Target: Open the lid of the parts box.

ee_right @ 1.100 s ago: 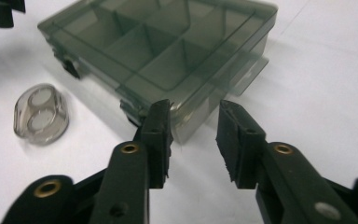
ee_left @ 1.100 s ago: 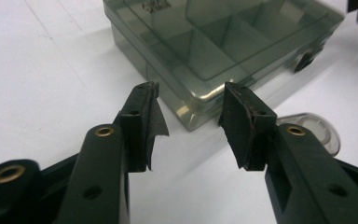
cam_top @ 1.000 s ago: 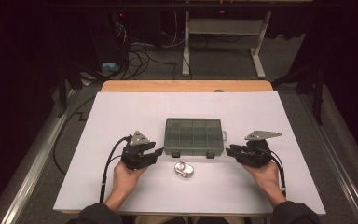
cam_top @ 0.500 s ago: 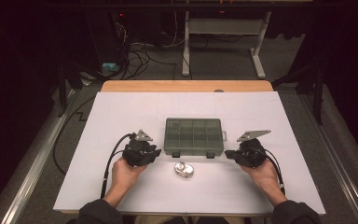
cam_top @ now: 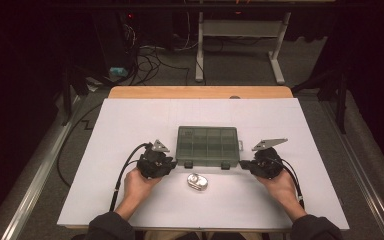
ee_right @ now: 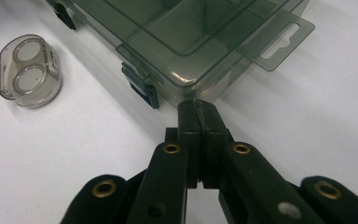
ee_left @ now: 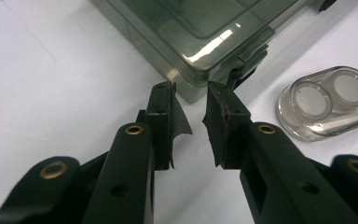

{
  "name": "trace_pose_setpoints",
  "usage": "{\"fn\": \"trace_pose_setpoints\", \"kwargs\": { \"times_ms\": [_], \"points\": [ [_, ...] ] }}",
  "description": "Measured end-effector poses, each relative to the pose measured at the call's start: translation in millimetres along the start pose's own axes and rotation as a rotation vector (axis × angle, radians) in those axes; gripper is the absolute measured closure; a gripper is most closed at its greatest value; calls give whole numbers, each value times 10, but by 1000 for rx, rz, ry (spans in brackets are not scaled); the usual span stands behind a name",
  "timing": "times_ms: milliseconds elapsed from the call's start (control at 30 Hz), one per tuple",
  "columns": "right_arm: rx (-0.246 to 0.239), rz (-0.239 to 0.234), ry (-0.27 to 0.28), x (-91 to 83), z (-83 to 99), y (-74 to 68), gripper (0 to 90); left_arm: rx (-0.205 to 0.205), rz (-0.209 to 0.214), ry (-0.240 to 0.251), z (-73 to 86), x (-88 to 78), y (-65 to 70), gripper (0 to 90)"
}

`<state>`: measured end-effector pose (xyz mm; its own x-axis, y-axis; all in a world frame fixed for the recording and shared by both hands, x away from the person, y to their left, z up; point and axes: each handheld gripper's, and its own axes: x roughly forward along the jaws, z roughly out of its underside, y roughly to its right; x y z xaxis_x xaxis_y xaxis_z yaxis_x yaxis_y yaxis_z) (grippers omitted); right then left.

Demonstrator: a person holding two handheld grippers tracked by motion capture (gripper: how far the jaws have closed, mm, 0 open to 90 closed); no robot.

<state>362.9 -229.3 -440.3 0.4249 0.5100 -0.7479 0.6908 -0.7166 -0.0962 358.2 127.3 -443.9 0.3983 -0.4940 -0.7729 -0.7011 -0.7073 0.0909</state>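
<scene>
Indoors, a white worktop [cam_top: 130,125] fronts cables in a dark room; both tongs, left [cam_top: 172,161] and right [cam_top: 245,164], closed empty, flank a compartment box [cam_top: 208,145] beside a clear case [cam_top: 198,182].

A white sheet [cam_top: 130,130] covered the tabletop, and a strip of bare wooden tabletop [cam_top: 180,92] showed along its 12 o'clock edge, with a small dark round mark [cam_top: 235,97] on the wood toward 1 o'clock. A small clear two-well case [cam_top: 197,182] lay on the sheet at about 6 o'clock from the sheet's middle, flat and touching nothing else. On the floor beyond the table, at 12 o'clock, stood a white metal desk frame [cam_top: 240,30]. A tangle of black cables [cam_top: 150,55] lay at 11 o'clock, with a small bluish object [cam_top: 116,72] beside it. A grey floor rail [cam_top: 40,180] ran along the 9 o'clock side.
</scene>
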Motion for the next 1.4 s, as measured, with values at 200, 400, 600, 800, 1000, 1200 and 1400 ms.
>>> {"fn": "trace_pose_setpoints", "kwargs": {
  "times_ms": [200,400,600,800,1000,1200,1400],
  "points": [
    [2,4,13,-5,4,-3,900,10,11,0,-23,37,31,719],
    [12,-4,65,-59,1,-3,893,7,17,9,-37,11,31,719],
    [17,-5,109,-142,-60,-24,876,-30,-20,47,-91,-23,35,575],
    [17,-1,127,-183,-125,-33,870,-40,-59,69,-167,-29,34,442],
    [25,4,131,-177,-141,-34,866,-25,-80,121,-259,-96,46,418],
    [86,42,111,-37,-155,22,836,-41,-70,161,-304,-137,29,417],
    [122,100,106,60,-242,76,816,-44,-63,174,-372,-164,11,417]
  ]
}}
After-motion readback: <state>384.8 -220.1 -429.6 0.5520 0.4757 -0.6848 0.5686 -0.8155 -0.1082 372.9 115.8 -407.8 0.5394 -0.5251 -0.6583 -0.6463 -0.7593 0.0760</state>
